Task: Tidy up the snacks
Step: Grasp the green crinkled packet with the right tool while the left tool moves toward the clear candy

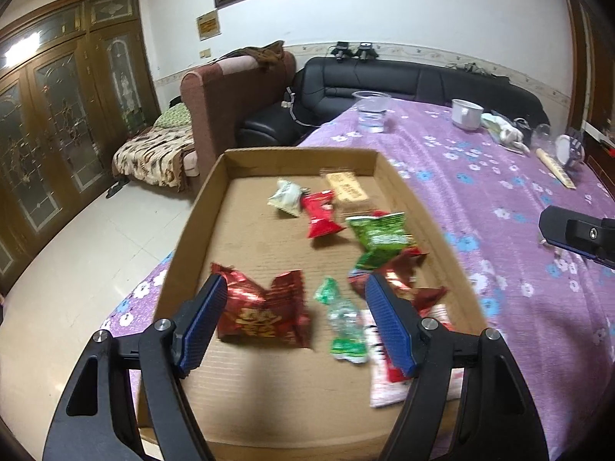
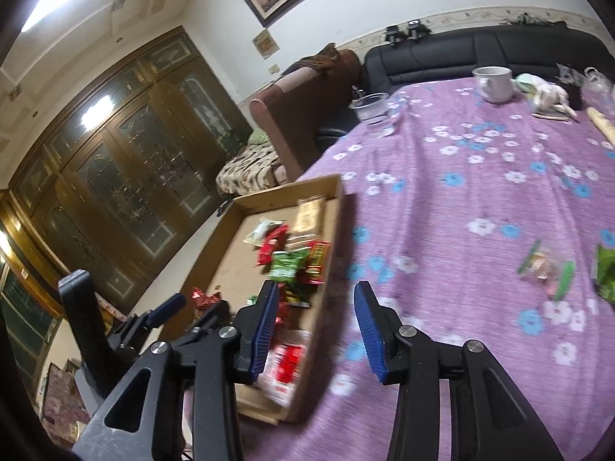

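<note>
A shallow cardboard tray [image 1: 200, 211] [image 2: 338, 199] lies on the purple flowered tablecloth and holds several snack packets. In the left wrist view a dark red packet [image 1: 265, 315] and a clear green-ended candy [image 1: 346, 326] lie between the fingers of my left gripper [image 1: 294, 322], which is open and empty above the tray's near end. A green packet [image 1: 380, 236], a red packet [image 1: 321, 213] and a white packet [image 1: 286, 198] lie farther in. My right gripper [image 2: 315, 326] is open and empty over the tray's right edge. A clear candy [image 2: 546, 267] and a green packet [image 2: 605, 272] lie loose on the cloth at right.
On the far part of the table [image 2: 480, 192] stand a clear plastic cup [image 1: 372, 109], a white mug [image 1: 467, 113], and some clutter at the right end [image 1: 553, 146]. A black sofa [image 1: 384, 77] and a brown armchair [image 1: 230, 103] stand behind. The floor drops off left of the tray.
</note>
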Demonstrator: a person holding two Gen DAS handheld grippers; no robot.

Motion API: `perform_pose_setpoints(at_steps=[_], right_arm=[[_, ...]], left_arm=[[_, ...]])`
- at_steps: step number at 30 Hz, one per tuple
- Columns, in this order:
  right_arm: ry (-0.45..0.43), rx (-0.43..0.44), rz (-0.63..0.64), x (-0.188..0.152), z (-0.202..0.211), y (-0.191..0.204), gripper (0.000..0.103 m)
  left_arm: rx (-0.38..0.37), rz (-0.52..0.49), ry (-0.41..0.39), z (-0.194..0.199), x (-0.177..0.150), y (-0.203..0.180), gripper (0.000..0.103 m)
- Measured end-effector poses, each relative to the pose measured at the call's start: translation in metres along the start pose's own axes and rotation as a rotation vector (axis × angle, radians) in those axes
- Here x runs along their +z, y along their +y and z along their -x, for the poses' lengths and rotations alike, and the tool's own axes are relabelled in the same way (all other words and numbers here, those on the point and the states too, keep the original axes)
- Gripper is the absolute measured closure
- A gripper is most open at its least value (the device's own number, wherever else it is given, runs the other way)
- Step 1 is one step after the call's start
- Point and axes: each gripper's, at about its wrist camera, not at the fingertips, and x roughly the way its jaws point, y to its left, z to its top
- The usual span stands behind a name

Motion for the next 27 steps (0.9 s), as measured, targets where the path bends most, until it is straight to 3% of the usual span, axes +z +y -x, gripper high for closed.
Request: perform_pose_setpoints(at_steps=[12,18,23,27], right_arm=[[-0.043,-0.09,-0.101,0.008,0.053,-0.078,0.06],[-0.092,-0.179,-0.152,0.02,0.079,-0.124,0.059],[-0.095,-0.283,-0.182,0.03,0.079,-0.17,0.054],[-0.085,-0.279,-0.219,0.028,0.067,-0.201,0.054]], left_arm=[[-0.094,-0.125,-0.023,0.028,0.003,-0.058,0.028],[-0.159,-0.2,-0.007,0.038,-0.002,-0.09,0.028],[-0.204,-0.247,0.013,0.043,-0.009,-0.112,0.028],[-0.224,-0.281,0.027,0.046,-0.013,-0.124,0.028]])
